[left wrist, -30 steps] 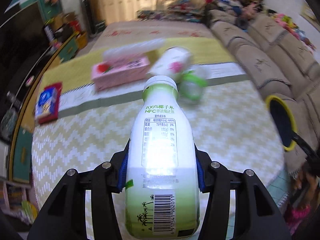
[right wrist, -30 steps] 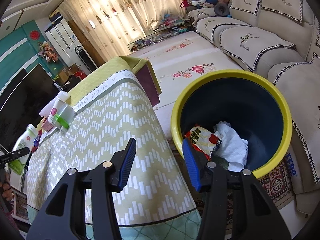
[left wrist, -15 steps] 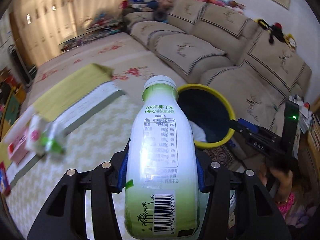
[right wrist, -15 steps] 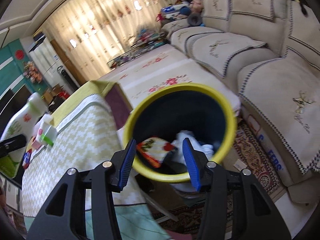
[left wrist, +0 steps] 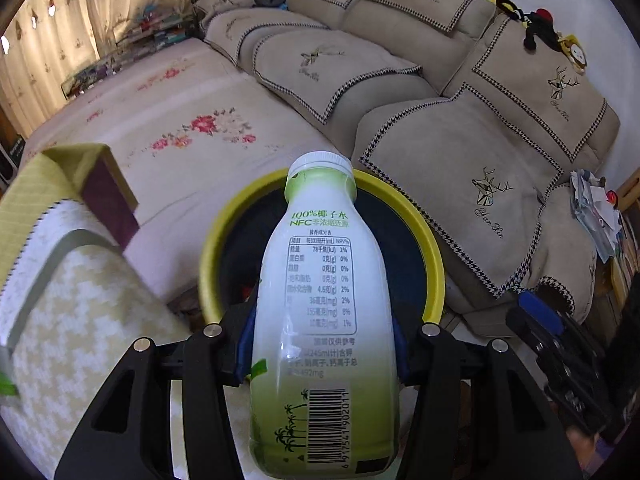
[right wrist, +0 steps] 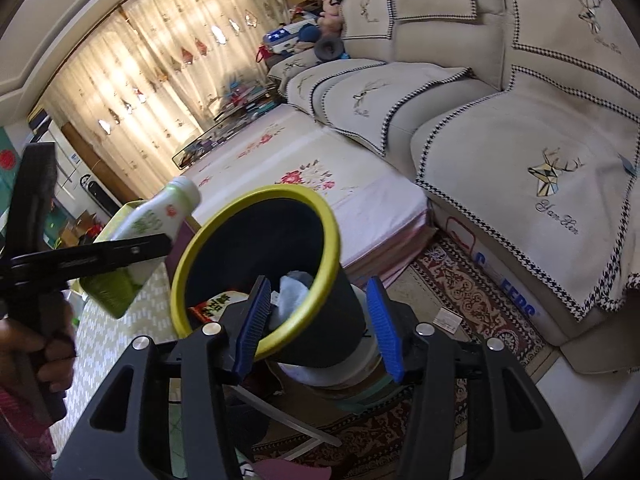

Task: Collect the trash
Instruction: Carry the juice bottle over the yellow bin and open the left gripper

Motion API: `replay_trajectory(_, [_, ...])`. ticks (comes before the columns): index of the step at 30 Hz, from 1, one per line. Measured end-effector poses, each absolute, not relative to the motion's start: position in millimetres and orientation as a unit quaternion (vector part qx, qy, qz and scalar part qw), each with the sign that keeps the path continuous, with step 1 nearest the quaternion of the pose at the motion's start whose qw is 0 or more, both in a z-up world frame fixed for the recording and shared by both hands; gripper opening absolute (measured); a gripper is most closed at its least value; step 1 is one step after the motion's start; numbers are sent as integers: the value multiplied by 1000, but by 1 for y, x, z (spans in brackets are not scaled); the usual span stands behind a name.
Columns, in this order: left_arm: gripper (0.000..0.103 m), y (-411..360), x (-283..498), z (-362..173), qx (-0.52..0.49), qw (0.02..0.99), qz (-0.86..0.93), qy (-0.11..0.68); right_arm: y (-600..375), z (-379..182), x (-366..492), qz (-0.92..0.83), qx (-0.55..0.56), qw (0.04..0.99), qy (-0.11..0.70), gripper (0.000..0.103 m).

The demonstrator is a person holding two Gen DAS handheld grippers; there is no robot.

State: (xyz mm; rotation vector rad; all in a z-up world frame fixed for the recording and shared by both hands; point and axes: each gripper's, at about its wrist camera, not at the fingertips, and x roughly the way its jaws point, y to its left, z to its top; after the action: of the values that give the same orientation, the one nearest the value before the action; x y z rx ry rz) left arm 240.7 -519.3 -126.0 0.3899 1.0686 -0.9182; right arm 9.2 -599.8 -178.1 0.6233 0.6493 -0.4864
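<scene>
Left wrist view: the left gripper [left wrist: 322, 344] has its fingers clamped on the lower body of a coconut-water bottle [left wrist: 322, 312], a white and green plastic bottle with its cap on, held neck-forward so that the cap sits in line with the far rim of the yellow-rimmed trash bin [left wrist: 434, 264]. From this view alone it cannot be told whether the bottle is over the opening or short of it. Right wrist view: the same bottle [right wrist: 148, 240] is seen tilted, neck up and toward the bin [right wrist: 256, 256], hanging above the edge of the tabletop [right wrist: 100, 344] and just beside the bin's near rim, apparently not yet above the dark interior. The bin stands on the floor between the tabletop and the sofa [right wrist: 520, 120], and already holds a red printed wrapper [right wrist: 214, 304] and a pale crumpled tissue [right wrist: 292, 292]. The right gripper [right wrist: 316, 328] carries nothing; its blue-padded fingers are apart, and the bin's rim shows between them without any visible contact. Step in hand, as judged: transport of the bottle to the bin, near its end. The next move calls for carrying the bottle a little farther so that its whole body lies over the opening, then parting the left fingers to drop it; release too early risks the bottle striking the rim and falling to the floor.
</scene>
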Motion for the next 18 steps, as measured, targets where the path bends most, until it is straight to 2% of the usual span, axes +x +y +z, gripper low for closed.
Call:
replay_trajectory(1, [58, -524, 241, -129, 180, 748, -417, 484, -602, -180, 8, -233, 301, 871, 311, 48])
replay_trajectory(2, [71, -525, 242, -131, 180, 753, -414, 480, -603, -181, 8, -233, 302, 870, 312, 49])
replay_trajectory(3, [79, -523, 242, -130, 177, 758, -412, 475, -602, -181, 9, -232, 303, 870, 313, 49])
replay_trajectory(9, [84, -490, 239, -102, 151, 778, -421, 441, -596, -183, 16, -221, 301, 871, 318, 49])
replay_trajectory(18, [93, -331, 224, -51, 55, 837, -406, 362, -570, -175, 36, -198, 277, 880, 331, 51])
